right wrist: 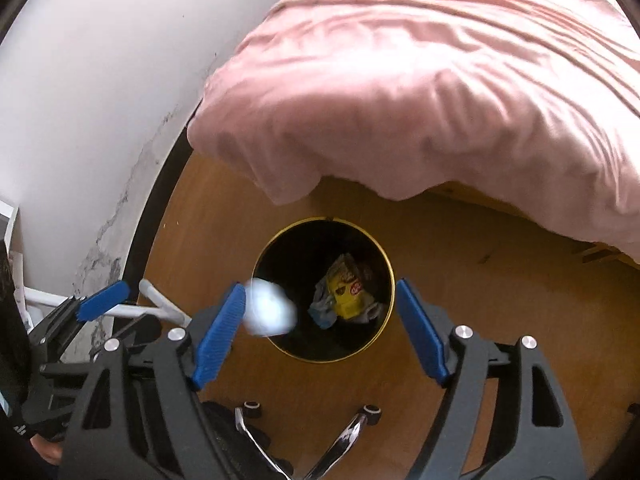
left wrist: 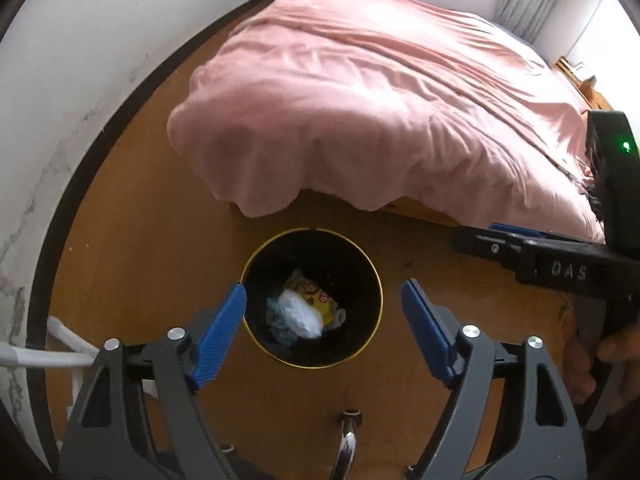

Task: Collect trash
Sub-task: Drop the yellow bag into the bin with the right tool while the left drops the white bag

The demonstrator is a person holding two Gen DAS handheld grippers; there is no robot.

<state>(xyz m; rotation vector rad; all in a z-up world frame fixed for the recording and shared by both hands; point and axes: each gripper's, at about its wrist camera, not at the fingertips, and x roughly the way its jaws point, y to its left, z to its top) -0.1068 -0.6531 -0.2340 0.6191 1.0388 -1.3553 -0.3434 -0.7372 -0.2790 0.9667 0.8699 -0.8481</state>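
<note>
Now white wad [right wrist: 269,312] hangs blurred beside the wide-spread right jaws' left pad [right wrist: 220,334], above bin [right wrist: 390,280].

"DAS" in raised letters on black body of right gripper [left wrist: 476,242], right edge of left wrist frame. Yellow wrapper [right wrist: 348,292] inside black bin [right wrist: 280,344], centre of right wrist frame: small red oval logo, lettering too small to read. Same wrapper in left wrist frame: red spot, illegible.

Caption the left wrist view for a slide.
Open left gripper above a black, gold-rimmed bin holding a white wad and yellow wrapper, beside a pink-covered bed.
</note>
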